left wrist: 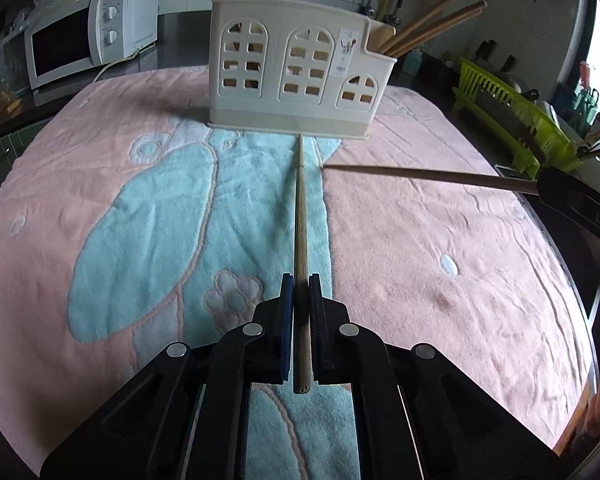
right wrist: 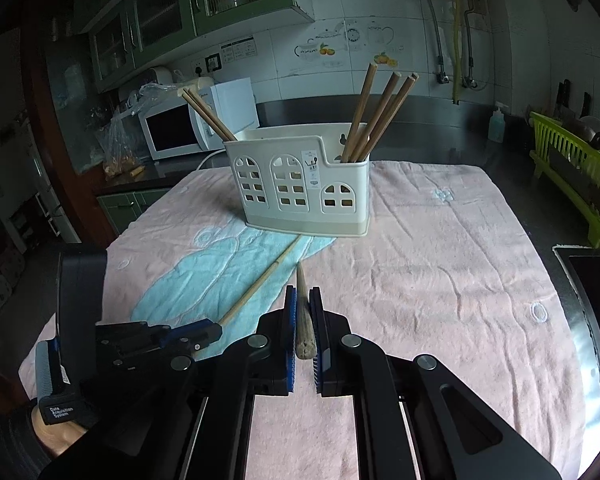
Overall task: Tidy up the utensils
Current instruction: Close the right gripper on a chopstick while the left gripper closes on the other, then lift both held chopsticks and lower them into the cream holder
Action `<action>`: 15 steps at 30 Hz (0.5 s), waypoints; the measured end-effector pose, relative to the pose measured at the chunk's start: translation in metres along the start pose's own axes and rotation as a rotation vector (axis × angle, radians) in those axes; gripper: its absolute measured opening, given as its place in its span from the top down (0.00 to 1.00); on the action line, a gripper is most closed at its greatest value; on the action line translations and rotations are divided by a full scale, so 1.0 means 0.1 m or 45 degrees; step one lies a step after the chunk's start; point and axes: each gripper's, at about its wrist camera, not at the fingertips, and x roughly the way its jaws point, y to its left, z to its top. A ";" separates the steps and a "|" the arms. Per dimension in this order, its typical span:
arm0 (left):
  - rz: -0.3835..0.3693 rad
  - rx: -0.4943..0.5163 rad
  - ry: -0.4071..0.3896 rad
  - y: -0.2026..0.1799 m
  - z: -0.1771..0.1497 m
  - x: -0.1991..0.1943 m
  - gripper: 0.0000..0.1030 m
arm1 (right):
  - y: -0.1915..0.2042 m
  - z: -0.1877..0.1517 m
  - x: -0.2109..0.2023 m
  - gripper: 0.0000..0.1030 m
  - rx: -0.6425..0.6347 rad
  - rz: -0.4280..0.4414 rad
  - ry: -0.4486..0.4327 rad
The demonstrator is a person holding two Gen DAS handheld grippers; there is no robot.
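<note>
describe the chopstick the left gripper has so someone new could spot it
Start at the cream utensil holder standing on the pink towel. The chopstick runs from its base straight back into the left gripper. Unlike the other chopstick, it lies flat on the towel's blue patch.

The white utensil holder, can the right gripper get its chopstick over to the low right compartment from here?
Probably yes. The right gripper, shut on its chopstick, faces the utensil holder across bare towel. Three chopsticks already lean in that compartment, but its near side looks open.
</note>
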 end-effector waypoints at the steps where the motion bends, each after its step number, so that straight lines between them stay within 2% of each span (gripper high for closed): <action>1: -0.002 0.005 -0.022 0.01 0.03 -0.06 0.94 | 0.00 0.03 -0.02 0.94 -0.004 0.000 -0.010; 8: -0.032 0.052 -0.220 0.09 0.36 -0.52 0.95 | 0.00 0.34 -0.16 0.94 -0.033 0.023 -0.073; 15: -0.047 0.100 -0.317 0.13 0.57 -0.68 0.95 | 0.00 0.68 -0.24 0.94 -0.090 0.037 -0.102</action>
